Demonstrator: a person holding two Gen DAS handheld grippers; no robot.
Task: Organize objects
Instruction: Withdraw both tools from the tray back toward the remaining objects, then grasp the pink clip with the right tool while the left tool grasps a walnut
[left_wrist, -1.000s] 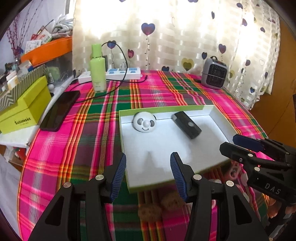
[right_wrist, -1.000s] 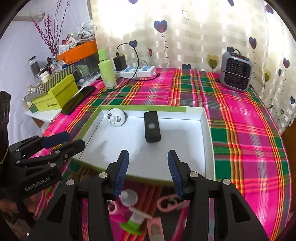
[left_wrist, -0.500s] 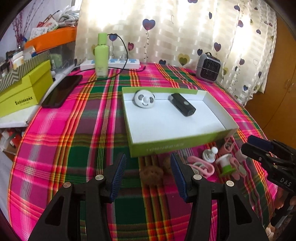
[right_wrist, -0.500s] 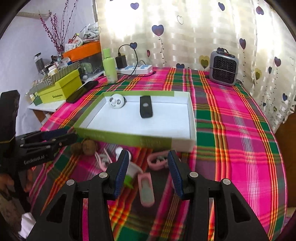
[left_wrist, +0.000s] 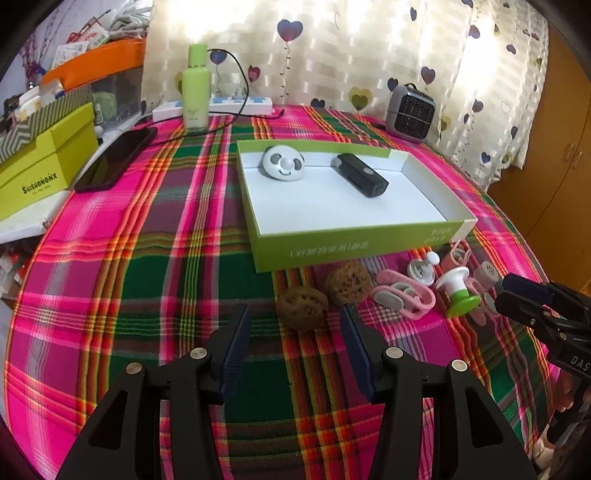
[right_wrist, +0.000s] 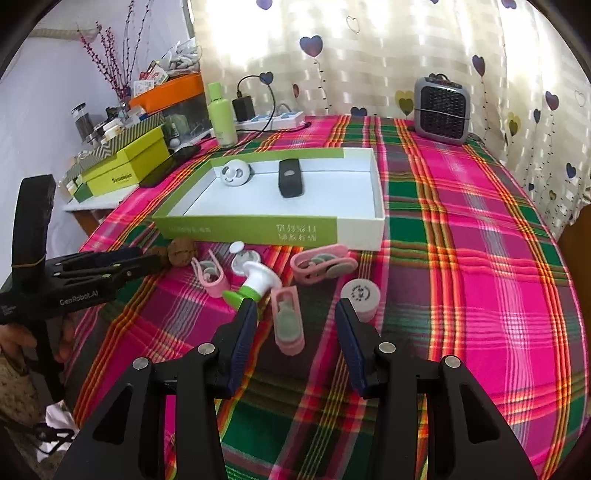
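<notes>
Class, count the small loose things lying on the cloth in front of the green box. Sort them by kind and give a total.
Brown spongy balls: 2
Pink clips: 3
White knobbed disc: 1
Green-and-white plunger piece: 1
Pale round cylinder: 1
Total: 8

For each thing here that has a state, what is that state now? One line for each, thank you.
Left tongs: open, empty, a brown ball just ahead.
Right tongs: open, empty, a pink clip just ahead.
Box: open, no lid, holds two things.
Panda toy: in the box, face up.
Black device: in the box, lying flat.
Green bottle: upright, capped.
Charger: plugged into the strip.
</notes>
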